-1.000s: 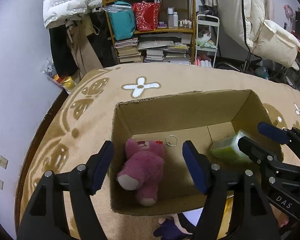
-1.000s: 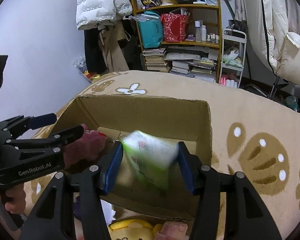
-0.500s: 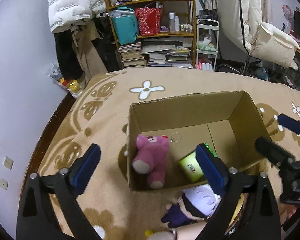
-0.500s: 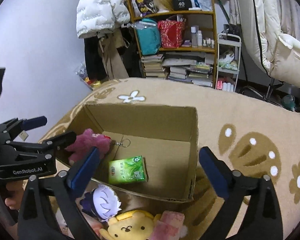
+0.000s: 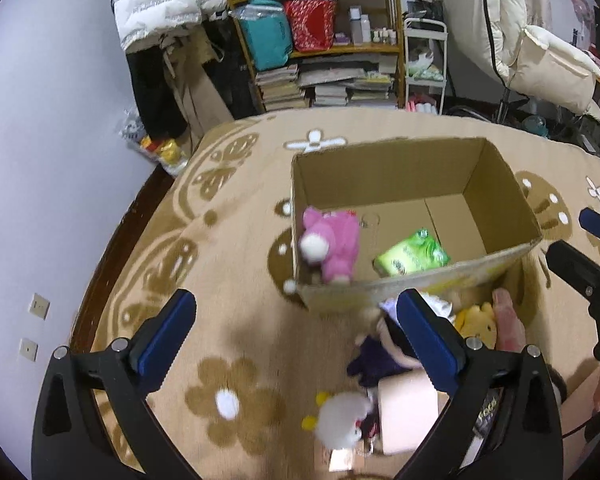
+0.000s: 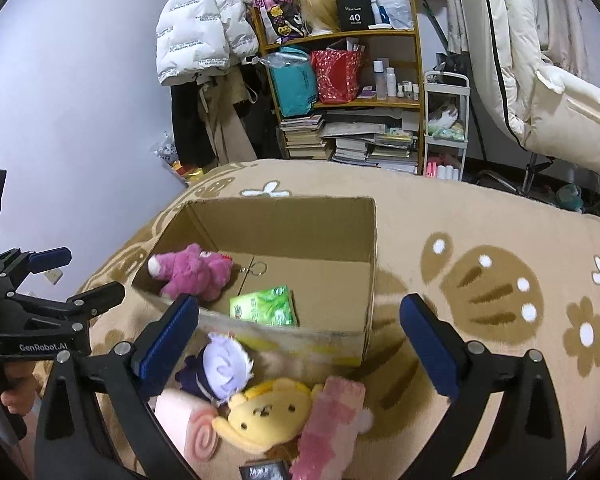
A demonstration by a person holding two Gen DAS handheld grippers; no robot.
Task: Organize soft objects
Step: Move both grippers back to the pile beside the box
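Both grippers, left point(image 5: 292, 334) and right point(image 6: 300, 336), hang wide open and empty. Toys point(image 6: 268, 404) lie piled beside the box point(image 6: 364, 264); grabbing there risks pinching two together.

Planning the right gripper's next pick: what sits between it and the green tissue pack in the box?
In the right wrist view, the cardboard box front wall and the white-haired doll lie between the open right gripper and the green tissue pack.
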